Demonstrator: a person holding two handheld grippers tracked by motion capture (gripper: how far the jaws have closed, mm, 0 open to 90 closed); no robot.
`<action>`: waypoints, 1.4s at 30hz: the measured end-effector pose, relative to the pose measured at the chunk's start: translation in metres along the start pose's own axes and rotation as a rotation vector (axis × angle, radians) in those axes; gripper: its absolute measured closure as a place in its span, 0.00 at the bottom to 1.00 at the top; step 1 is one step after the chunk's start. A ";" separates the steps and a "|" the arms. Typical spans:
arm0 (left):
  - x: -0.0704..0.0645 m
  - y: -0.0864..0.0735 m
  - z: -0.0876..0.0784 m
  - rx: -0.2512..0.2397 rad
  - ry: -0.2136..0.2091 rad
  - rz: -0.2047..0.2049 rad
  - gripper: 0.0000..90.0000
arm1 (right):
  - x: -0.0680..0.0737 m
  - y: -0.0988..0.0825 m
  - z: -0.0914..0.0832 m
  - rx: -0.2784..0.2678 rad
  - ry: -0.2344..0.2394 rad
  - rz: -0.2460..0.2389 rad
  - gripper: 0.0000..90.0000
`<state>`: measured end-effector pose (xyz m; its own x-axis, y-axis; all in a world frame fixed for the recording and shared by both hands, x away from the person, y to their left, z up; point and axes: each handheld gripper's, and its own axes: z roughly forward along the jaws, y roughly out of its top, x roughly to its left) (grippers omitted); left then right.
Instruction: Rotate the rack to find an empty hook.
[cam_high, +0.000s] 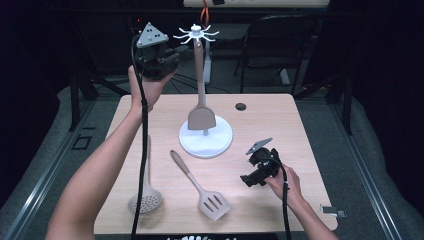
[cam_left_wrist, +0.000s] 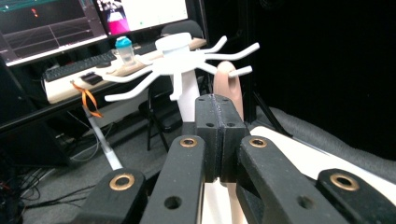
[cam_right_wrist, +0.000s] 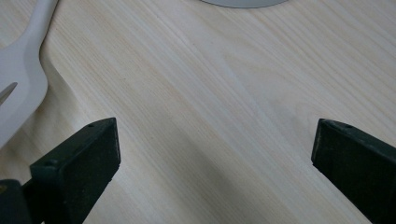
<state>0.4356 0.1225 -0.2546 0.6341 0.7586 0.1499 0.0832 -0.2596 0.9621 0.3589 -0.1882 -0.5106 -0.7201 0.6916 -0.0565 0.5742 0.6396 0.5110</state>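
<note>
I have the left gripper (cam_high: 172, 55) raised high at the far left of the table (cam_high: 300, 135), level with the top of the white utensil rack (cam_high: 206, 136), and its jaws are pressed fully together with nothing between them. Just past their tips in the left gripper view I see the rack's hook crown (cam_left_wrist: 180, 58) and the rounded end of the brown spatula (cam_high: 201, 112), which hangs from one hook with its blade down just above the round base. My right gripper (cam_high: 248, 179) rests low over the near right of the table, jaws spread wide over bare wood and holding nothing. The slotted spatula (cam_high: 202, 188) lies flat just to its left, and the skimmer (cam_high: 146, 196) lies near the front left edge.
</note>
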 end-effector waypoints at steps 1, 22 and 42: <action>0.001 0.000 0.000 -0.001 0.002 -0.005 1.00 | 0.000 0.000 0.000 0.005 -0.003 -0.003 0.01; 0.018 0.001 0.005 0.007 0.053 -0.040 1.00 | 0.000 0.000 0.000 0.006 -0.013 -0.007 0.01; 0.023 0.001 0.009 0.028 0.073 -0.042 1.00 | 0.000 0.000 0.000 0.001 -0.013 -0.009 0.01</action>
<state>0.4575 0.1347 -0.2522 0.5717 0.8107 0.1264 0.1308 -0.2421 0.9614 0.3588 -0.1882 -0.5106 -0.7203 0.6899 -0.0718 0.5682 0.6462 0.5094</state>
